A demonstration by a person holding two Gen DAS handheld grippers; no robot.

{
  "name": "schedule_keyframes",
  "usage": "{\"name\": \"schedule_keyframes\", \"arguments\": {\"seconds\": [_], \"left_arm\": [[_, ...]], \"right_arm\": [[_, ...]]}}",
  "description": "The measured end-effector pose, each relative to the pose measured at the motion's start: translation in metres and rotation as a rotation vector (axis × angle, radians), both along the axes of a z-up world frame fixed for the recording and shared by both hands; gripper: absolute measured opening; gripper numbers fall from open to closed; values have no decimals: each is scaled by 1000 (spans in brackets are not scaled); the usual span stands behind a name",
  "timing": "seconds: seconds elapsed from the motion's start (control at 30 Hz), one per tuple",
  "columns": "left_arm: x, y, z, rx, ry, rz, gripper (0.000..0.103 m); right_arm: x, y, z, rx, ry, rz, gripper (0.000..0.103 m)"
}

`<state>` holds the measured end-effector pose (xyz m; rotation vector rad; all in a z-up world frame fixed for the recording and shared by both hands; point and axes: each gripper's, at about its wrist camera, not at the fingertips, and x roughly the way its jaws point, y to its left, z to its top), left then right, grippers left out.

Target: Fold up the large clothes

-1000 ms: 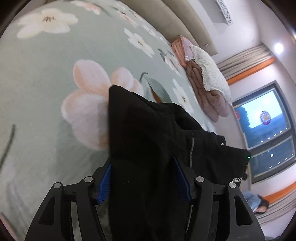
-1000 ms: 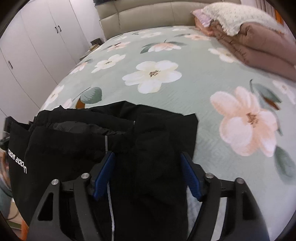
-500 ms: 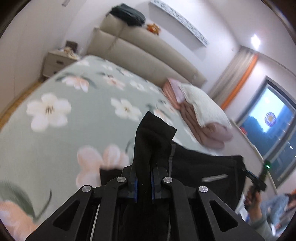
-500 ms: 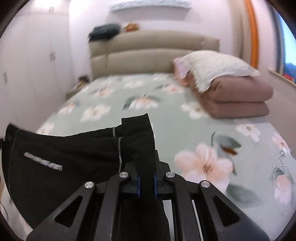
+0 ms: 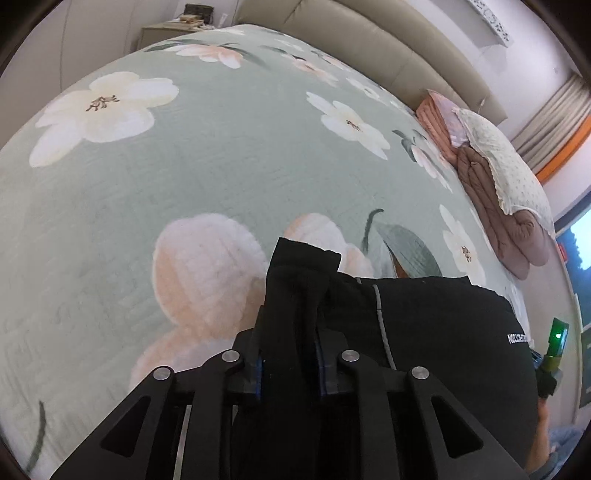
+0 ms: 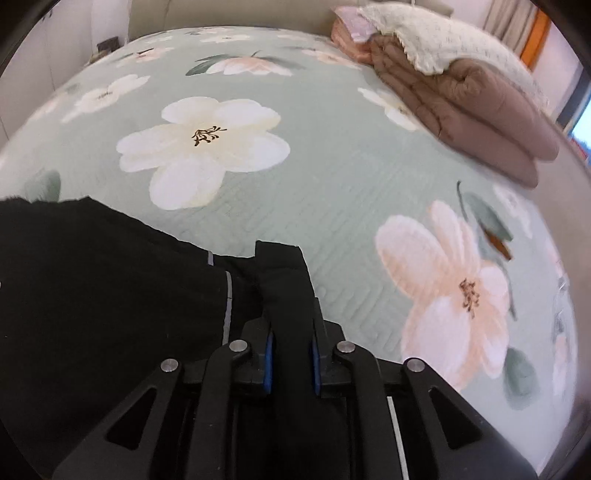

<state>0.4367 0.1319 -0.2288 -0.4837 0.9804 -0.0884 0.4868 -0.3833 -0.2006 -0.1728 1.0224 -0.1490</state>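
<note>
Left wrist view: left gripper [image 5: 290,354] jaws have just eased apart a little, yet black cloth of the garment [image 5: 436,332] still fills the narrow gap, pads pressing it. The rest spreads to the right over the bed [image 5: 221,155].

Right wrist view: right gripper [image 6: 290,354] likewise eased, a fold still pinched. Garment [image 6: 103,280] extends left, so its long axis likely runs between the two hands.

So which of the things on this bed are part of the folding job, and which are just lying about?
In the job:
- black garment, on the floral bedspread
- left gripper, jaws just eased, fabric between them
- right gripper, the same

Lying about:
- folded brown quilt
- cream pillow on top
- nightstand
</note>
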Motion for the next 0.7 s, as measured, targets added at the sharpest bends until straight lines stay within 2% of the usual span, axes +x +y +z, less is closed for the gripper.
{"name": "schedule_keyframes", "arguments": {"seconds": [0.03, 0.1, 0.17, 0.23, 0.27, 0.3, 0.37, 0.43, 0.53, 0.63, 0.67, 0.7], "left_arm": [[3, 1, -1, -5, 12, -15, 26], [4, 6, 2, -34, 22, -40, 27], [-1, 21, 11, -90, 18, -26, 29], [-14, 47, 31, -174, -15, 18, 38], [-19, 55, 38, -201, -26, 27, 40], [-27, 68, 48, -241, -48, 38, 41], [-45, 81, 73, -272, -98, 42, 41], [-65, 69, 101, -275, -156, -18, 49], [-94, 12, 135, -193, -222, -146, 56], [-117, -58, 140, -108, -257, -278, 57], [-122, -83, 132, -88, -242, -318, 57], [-124, -105, 121, -71, -212, -355, 57]], "right_arm": [[0, -3, 1, 11, 8, -4, 20], [-3, -11, 6, 49, 10, -21, 33], [-13, -23, 23, 138, -7, -28, 36], [-34, -35, 54, 266, -64, -13, 39], [-50, -38, 72, 320, -106, -5, 51], [-60, -35, 84, 353, -133, 6, 68], [-90, -27, 113, 460, -170, 83, 84], [-105, 2, 128, 449, -146, 171, 84], [-132, 58, 132, 355, -113, 258, 84], [-150, 103, 118, 275, -103, 302, 82], [-152, 114, 109, 234, -96, 311, 77], [-151, 126, 95, 180, -71, 331, 57]]}}
